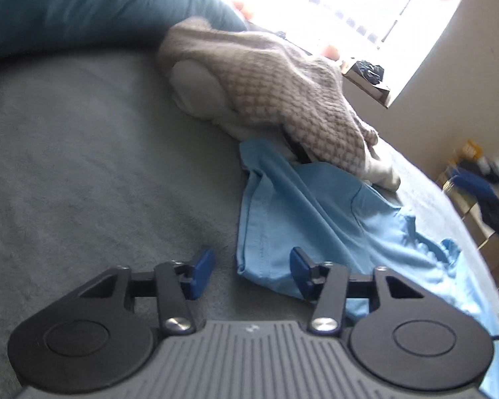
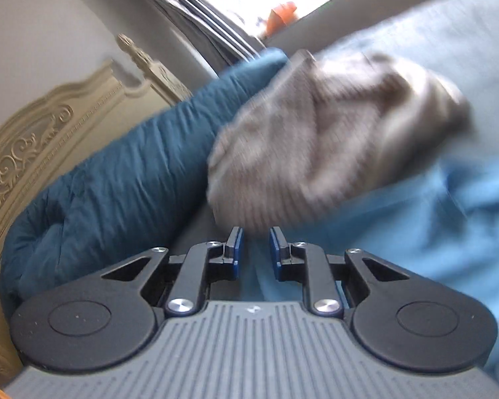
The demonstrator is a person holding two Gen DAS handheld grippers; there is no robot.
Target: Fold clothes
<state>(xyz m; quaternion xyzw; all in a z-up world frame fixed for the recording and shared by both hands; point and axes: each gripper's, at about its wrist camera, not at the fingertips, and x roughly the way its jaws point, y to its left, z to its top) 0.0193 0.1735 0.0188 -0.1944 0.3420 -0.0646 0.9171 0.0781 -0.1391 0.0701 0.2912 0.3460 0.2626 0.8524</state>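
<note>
A light blue garment (image 1: 316,219) lies rumpled on the grey bed cover (image 1: 83,166), its near corner between the blue pads of my left gripper (image 1: 251,266). The pads stand apart and do not press on the cloth. Beyond the blue garment sits a beige waffle-knit garment (image 1: 282,89) in a heap. In the right wrist view my right gripper (image 2: 256,252) hovers over the light blue garment (image 2: 415,232) with a narrow gap between its pads and nothing in it. The beige knit heap (image 2: 316,153) lies just ahead of it, blurred.
A dark teal duvet (image 2: 116,183) lies bunched along the cream carved headboard (image 2: 33,146). The same duvet (image 1: 83,6) fills the far left in the left wrist view. A bright window (image 1: 332,0) is behind, and boxes and clutter (image 1: 482,193) stand on the floor past the bed's right edge.
</note>
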